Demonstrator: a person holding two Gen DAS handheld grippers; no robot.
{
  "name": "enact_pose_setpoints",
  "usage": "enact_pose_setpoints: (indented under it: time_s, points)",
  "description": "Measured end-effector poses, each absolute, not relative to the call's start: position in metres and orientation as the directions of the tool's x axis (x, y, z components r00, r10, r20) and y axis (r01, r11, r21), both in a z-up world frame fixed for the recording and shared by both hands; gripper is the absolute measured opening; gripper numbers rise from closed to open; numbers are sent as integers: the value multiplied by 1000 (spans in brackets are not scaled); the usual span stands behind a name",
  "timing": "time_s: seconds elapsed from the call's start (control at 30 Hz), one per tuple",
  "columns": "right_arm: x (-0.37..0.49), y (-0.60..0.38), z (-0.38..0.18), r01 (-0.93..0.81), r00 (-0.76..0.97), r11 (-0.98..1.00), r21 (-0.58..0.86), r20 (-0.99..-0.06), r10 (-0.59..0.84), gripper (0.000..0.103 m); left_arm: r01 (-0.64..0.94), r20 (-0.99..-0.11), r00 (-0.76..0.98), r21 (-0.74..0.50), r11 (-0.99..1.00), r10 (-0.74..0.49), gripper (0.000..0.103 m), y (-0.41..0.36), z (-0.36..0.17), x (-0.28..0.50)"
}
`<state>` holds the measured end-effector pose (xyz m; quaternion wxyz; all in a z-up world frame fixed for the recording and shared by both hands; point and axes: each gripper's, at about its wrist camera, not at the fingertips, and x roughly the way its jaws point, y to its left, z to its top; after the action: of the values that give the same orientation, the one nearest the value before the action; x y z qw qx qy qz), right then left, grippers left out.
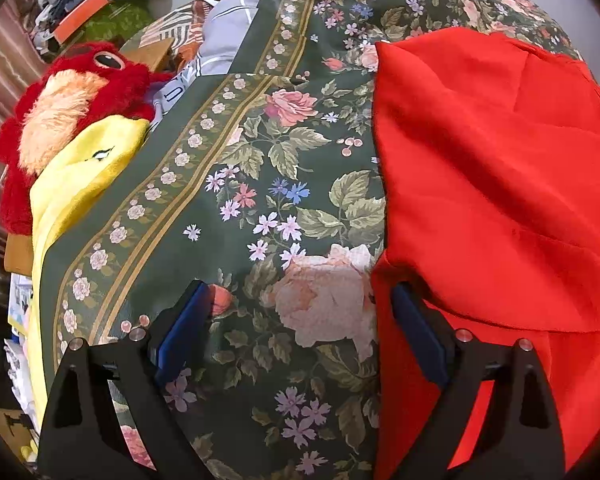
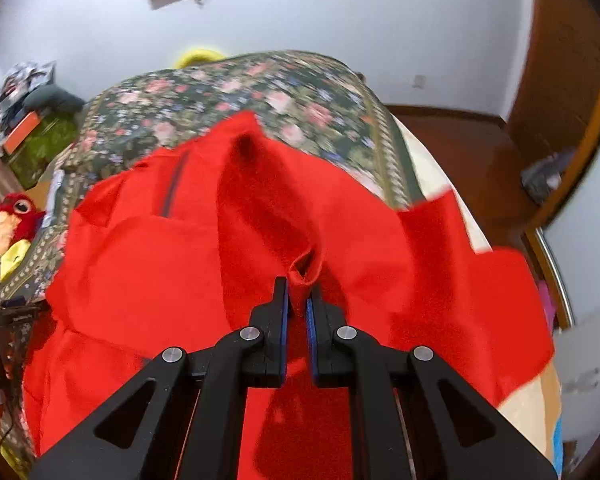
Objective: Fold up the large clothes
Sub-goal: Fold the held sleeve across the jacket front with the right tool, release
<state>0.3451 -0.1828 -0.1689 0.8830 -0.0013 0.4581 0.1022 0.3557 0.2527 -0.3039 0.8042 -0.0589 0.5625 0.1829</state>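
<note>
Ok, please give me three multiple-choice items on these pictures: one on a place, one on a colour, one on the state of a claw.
1. Where does the red garment lie?
A. on the floral bedcover
B. on a chair
C. on the floor

2. What colour is the plush toy beside the bedcover?
A. blue
B. white
C. red

3. How is the right claw?
A. wide open
B. shut on the red garment
C. shut on nothing

Key: 1 A, flowers show around it; 2 C, its fur is red; 3 B, a fabric fold sits pinched between its pads.
</note>
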Motion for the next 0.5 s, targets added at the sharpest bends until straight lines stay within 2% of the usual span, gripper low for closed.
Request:
enact_pose_setpoints:
  time_s: [0.37,0.43,0.47,0.5]
  points:
    - [327,-207,-201,-155,439,971,184,-868,234,8,-370,-941,255,117,922,222,92,253,-290,342]
    - [322,-203,-195,-180,439,968,177,-866,240,13,-371,-942,261,106,923,213,92,252,-283,336]
    - [319,-203,-192,-190,442,966,175,-864,244,20,-374,-941,267,98,922,208,92,251,-277,332]
    - [318,-202,-188,-200,443,964,176,-861,249,31,-377,-939,276,89,922,203,92,251,-270,329]
